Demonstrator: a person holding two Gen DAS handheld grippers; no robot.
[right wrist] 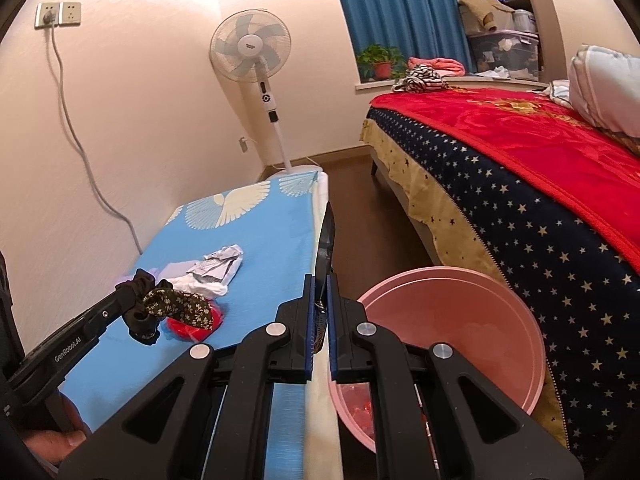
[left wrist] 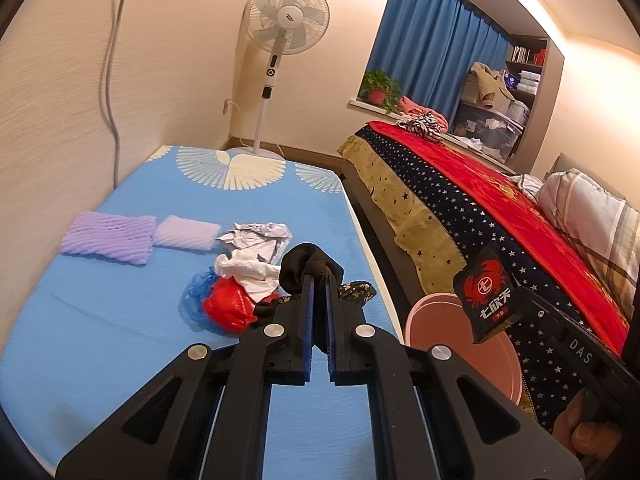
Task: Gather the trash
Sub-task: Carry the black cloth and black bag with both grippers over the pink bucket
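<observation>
My left gripper is shut on a black cloth with a floral part, held above the blue mat; it also shows in the right wrist view. My right gripper is shut on a black snack packet with a red crab logo, seen edge-on in its own view, above the pink basin. On the mat lie crumpled white paper, a red bag and a blue bag.
Two purple foam nets lie on the mat's left. A bed with a red and starred blanket stands right of the basin. A standing fan is at the far wall. Dark floor runs between mat and bed.
</observation>
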